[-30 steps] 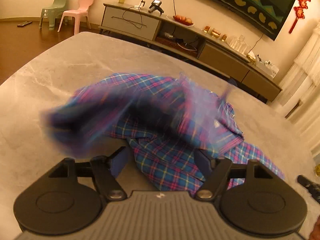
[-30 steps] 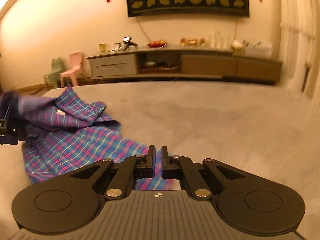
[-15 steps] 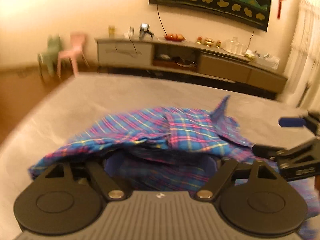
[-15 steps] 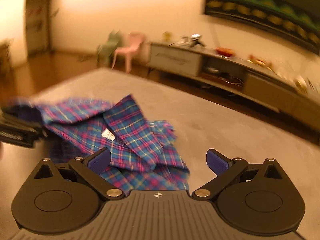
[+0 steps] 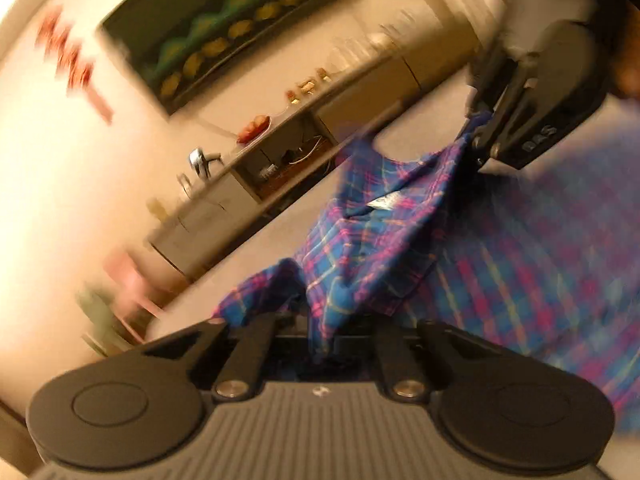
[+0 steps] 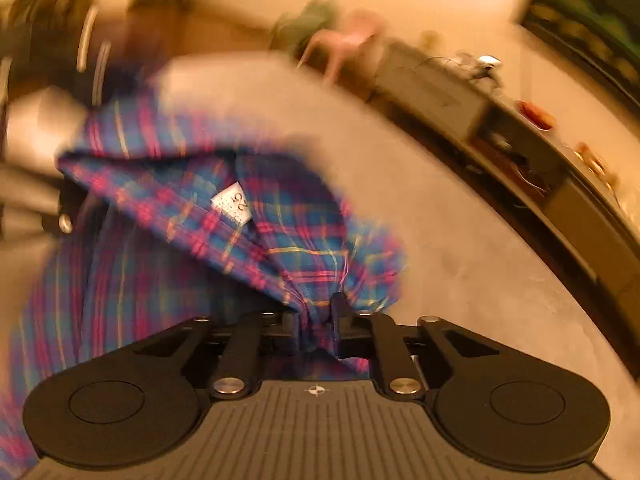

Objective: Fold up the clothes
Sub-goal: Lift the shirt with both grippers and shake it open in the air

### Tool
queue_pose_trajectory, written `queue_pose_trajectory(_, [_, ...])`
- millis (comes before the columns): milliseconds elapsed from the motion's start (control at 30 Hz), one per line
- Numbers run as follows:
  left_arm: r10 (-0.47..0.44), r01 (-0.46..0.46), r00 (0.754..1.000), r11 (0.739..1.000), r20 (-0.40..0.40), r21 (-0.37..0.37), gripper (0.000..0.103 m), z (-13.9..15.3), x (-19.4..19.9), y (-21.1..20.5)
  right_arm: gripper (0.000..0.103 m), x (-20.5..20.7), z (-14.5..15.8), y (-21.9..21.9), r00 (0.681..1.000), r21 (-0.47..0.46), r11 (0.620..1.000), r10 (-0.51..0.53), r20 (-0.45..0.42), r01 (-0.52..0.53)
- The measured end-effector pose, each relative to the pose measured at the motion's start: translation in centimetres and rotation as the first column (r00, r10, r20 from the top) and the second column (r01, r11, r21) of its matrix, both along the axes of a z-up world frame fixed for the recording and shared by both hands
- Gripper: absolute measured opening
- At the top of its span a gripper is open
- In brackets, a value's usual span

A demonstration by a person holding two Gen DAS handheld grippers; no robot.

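Blue-pink plaid shirt (image 6: pixel 280 240), crumpled, white collar label showing, over grey table (image 6: pixel 460 248)

The left gripper (image 5: pixel 326 330) is seen with its jaws just closed, pinched on the plaid shirt (image 5: pixel 360 248). The right gripper (image 6: pixel 316 322) is likewise clamped on the shirt's fabric, its jaws just closed, both rolled sideways.

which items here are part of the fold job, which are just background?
Job:
- plaid shirt
- left gripper, just closed on a fold of the shirt
- right gripper, just closed on its fabric
- table under it

Background:
- TV cabinet
- wall screen
- pink chair
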State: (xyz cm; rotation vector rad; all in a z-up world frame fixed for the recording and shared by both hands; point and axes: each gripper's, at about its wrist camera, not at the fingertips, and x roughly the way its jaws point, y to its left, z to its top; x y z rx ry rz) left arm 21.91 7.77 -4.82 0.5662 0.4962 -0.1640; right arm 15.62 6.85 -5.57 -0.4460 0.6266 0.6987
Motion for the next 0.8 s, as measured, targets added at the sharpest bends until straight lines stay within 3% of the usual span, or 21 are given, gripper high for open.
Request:
queue_pose_trajectory(33, [0.008,-0.006,1.0,0.994,0.018,-0.105,0.008,1.4,-0.2,1.3,0.009,-1.0,1.8,-0.9,1.0,0.066,0.998,0.004,0.015,-0.005])
queue_pose_trajectory(67, [0.016,-0.008,0.999,0.973,0.034,-0.231,0.008,3.0,-0.6,3.0,0.009,-1.9,3.6,-1.9,0.999,0.131,0.991,0.008,0.031,-0.012])
queue_pose_trajectory(100, [0.015,0.002,0.999,0.927,0.044,-0.375,0.008,4.8,-1.2,5.0,0.009,-2.9,5.4,-2.8,0.999,0.196,0.98,0.01,0.046,-0.019])
queue_pose_trajectory(133, [0.015,0.014,0.999,0.863,0.053,-0.505,0.008,6.4,-1.9,6.9,0.009,-4.0,7.2,-3.7,0.998,0.258,0.966,0.017,0.063,-0.033])
queue_pose_trajectory(200, [0.005,0.028,0.999,0.758,0.05,-0.651,0.008,7.7,-2.9,10.0,0.009,-7.1,10.0,-5.5,0.993,0.36,0.928,0.063,0.101,-0.096])
queue_pose_trajectory(233, [0.006,0.016,1.0,0.734,0.029,-0.679,0.008,7.7,-2.9,10.7,0.012,-8.1,10.7,-6.1,0.99,0.376,0.92,0.071,0.123,-0.112])
queue_pose_trajectory(300, [0.002,-0.009,1.0,0.686,-0.01,-0.728,0.007,7.8,-3.0,12.0,0.051,-9.1,10.7,-6.1,0.986,0.343,0.931,0.075,0.149,-0.122])
queue_pose_trajectory(333, [-0.007,-0.012,1.0,0.677,-0.022,-0.735,0.007,7.6,-3.2,12.4,0.086,-8.8,9.9,-5.5,0.986,0.288,0.951,0.068,0.153,-0.11])
queue_pose_trajectory(367, [-0.016,-0.013,0.999,0.672,-0.032,-0.74,0.007,7.5,-3.4,12.8,0.097,-8.4,8.9,-4.8,0.985,0.234,0.967,0.06,0.159,-0.096])
queue_pose_trajectory(433, [-0.025,-0.003,0.999,0.697,-0.029,-0.717,0.007,7.5,-3.9,13.0,0.097,-7.6,6.4,-3.0,0.988,0.141,0.986,0.071,0.14,-0.091])
queue_pose_trajectory(500, [-0.022,-0.005,0.999,0.714,-0.03,-0.7,0.007,7.6,-4.2,13.5,0.092,-6.9,4.9,-1.2,0.991,0.1,0.989,0.098,0.094,-0.108])
queue_pose_trajectory(533, [-0.02,-0.007,0.999,0.722,-0.031,-0.692,0.007,7.6,-4.3,13.7,0.062,-6.6,4.7,-0.8,0.993,0.1,0.989,0.107,0.053,-0.112])
queue_pose_trajectory(567, [-0.015,-0.014,0.999,0.729,-0.036,-0.685,0.007,7.8,-3.9,14.1,0.017,-6.3,4.6,-0.4,0.993,0.1,0.988,0.116,0.012,-0.117])
queue_pose_trajectory(633, [-0.006,-0.02,0.999,0.735,-0.036,-0.678,0.008,8.1,-3.8,14.7,0.013,-5.7,5.4,-0.6,0.995,0.131,0.987,0.098,-0.019,-0.095])
queue_pose_trajectory(700, [-0.024,0.01,1.0,0.731,-0.01,-0.682,0.008,8.9,-4.3,14.6,0.007,-5.8,8.0,-2.7,0.997,0.226,0.972,0.075,-0.016,-0.07])
queue_pose_trajectory(767, [-0.051,0.068,0.998,0.716,0.045,-0.695,0.008,10.0,-5.4,13.8,0.003,-7.6,11.6,-5.5,0.999,0.312,0.949,0.039,0.01,-0.04])
queue_pose_trajectory(800, [-0.073,0.115,0.993,0.694,0.09,-0.711,0.008,11.0,-6.3,13.3,0.003,-8.9,13.5,-6.9,0.999,0.343,0.938,0.034,0.033,-0.044])
